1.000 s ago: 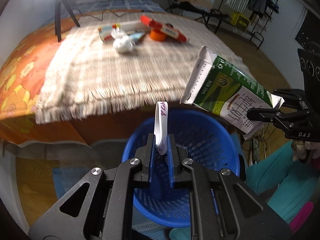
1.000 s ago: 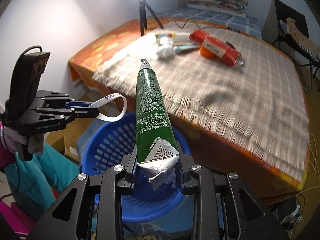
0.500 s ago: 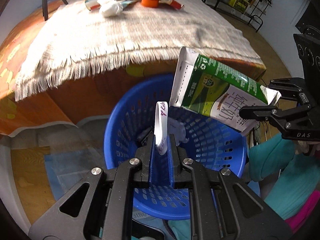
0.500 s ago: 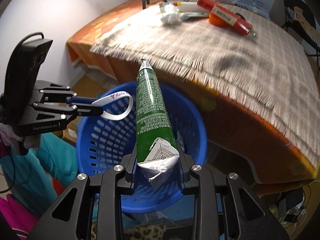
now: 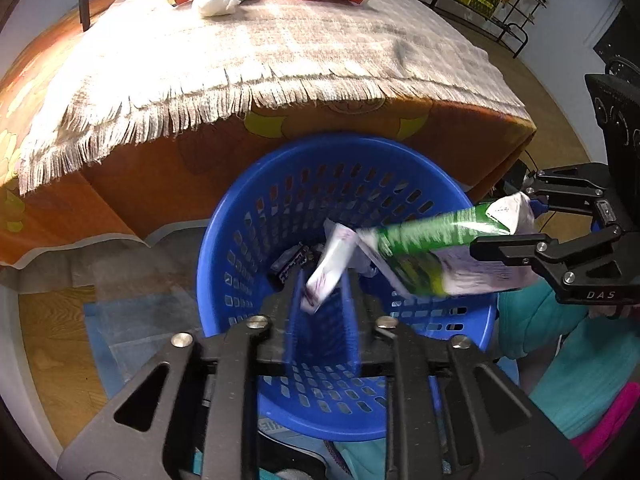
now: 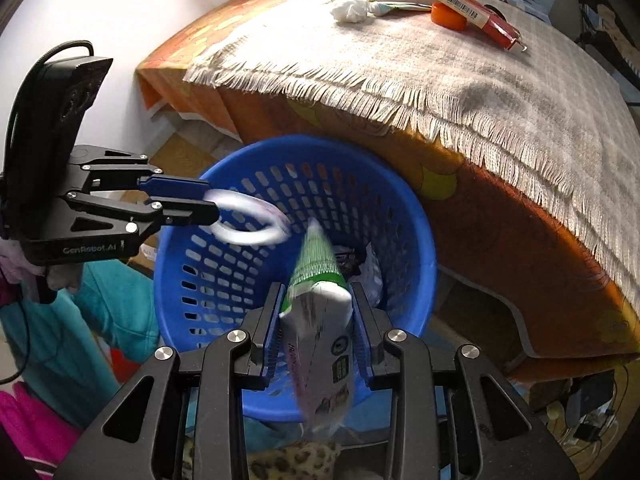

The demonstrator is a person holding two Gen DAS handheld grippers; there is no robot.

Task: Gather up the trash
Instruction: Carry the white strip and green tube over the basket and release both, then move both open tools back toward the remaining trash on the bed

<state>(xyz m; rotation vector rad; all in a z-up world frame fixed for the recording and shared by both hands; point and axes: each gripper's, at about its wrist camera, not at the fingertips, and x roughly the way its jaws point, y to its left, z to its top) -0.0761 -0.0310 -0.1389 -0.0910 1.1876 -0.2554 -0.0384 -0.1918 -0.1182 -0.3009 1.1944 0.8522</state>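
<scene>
Between the fingers of the left gripper (image 5: 324, 292) the white strip (image 5: 330, 266) has tipped over and blurred: a second ago it stood upright and pinched, now the jaws are opening and it lies loose in the gap, starting to drop. The right gripper (image 6: 316, 320) is opening too, though less far; its carton (image 6: 320, 320), which stood straight up from the fingers half a second ago, now leans forward and smears with motion, sliding out of the gap, so I judge the grip as good as gone. Both pieces sit directly over the blue basket (image 5: 248, 216), which has come up from the lower edge of each view to fill the space just beyond the fingertips. That means both hands have sunk toward it and this is the release, 2 items going in at once on top of the scraps already at the bottom. Each gripper points steeply down into the basket mouth, the left from one side and the right from the other, fingertips near each other above the rim. Farther out, past the basket, the bed (image 6: 480, 92) carries more to collect: a tissue wad (image 6: 350, 6), an orange cap (image 6: 448, 18) and a red box (image 6: 468, 4), well apart from either hand.
</scene>
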